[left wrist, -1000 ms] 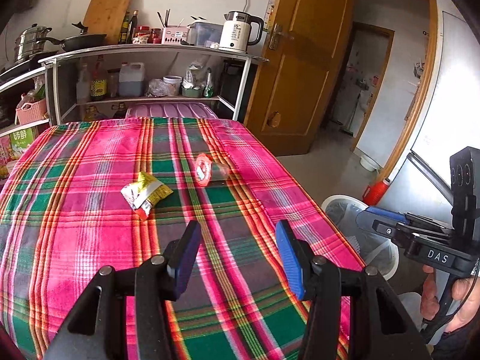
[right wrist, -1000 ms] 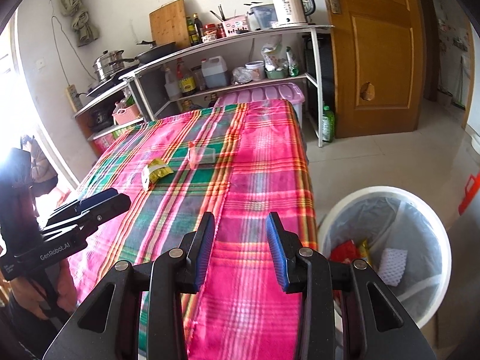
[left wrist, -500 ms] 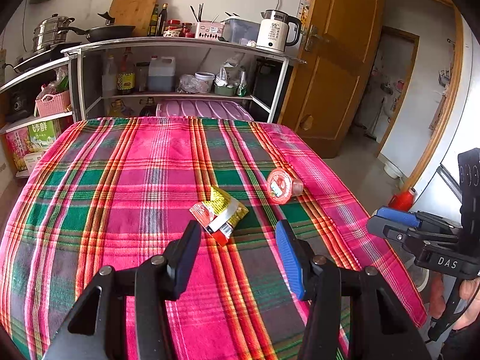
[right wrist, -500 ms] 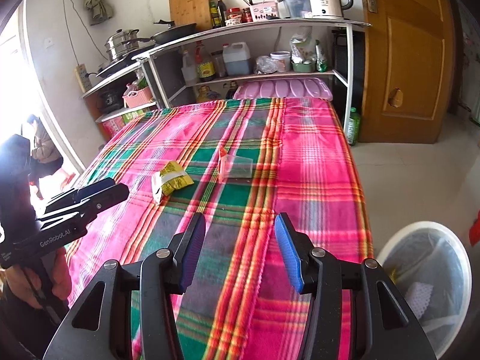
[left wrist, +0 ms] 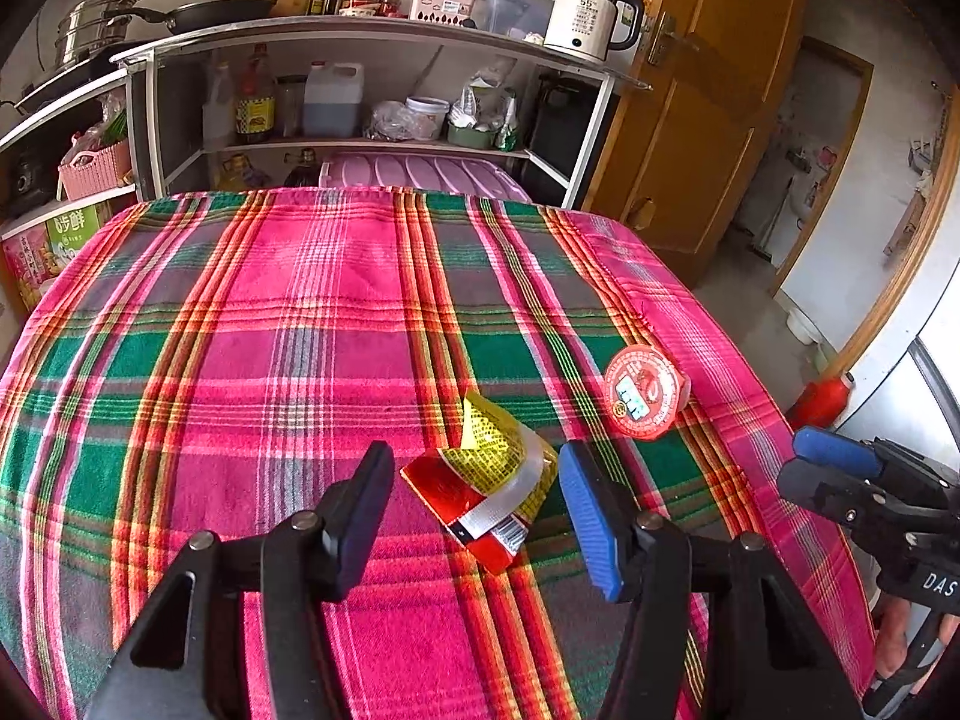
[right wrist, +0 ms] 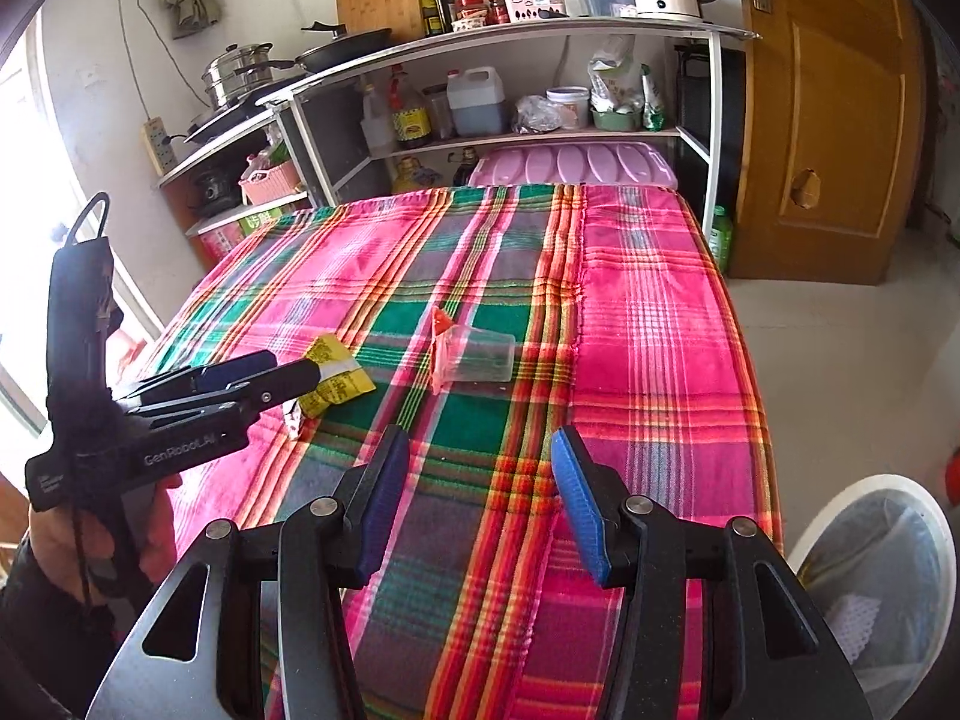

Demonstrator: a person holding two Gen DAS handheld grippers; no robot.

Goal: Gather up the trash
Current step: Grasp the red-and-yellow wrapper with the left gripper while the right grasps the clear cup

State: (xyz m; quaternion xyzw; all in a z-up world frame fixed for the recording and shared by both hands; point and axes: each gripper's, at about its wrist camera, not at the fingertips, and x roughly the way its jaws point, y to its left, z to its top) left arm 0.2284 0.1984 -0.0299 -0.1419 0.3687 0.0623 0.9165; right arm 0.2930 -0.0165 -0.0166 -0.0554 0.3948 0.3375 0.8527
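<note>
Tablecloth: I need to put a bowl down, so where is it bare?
The tablecloth is bare along its right edge, between the clear cup and the bin, and across the far half toward the shelf. It is crowded mid-table: snack wrapper, cup, and left gripper.

trash bin (right wrist: 888, 546) cut off by frame edge, snack wrapper (right wrist: 336, 381) partly behind left gripper (right wrist: 288, 375)

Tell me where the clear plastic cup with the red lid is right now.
The plastic cup lies on its side mid-table on the plaid cloth, just right of the yellow snack wrapper; in the left wrist view it sits right of the left gripper.
</note>
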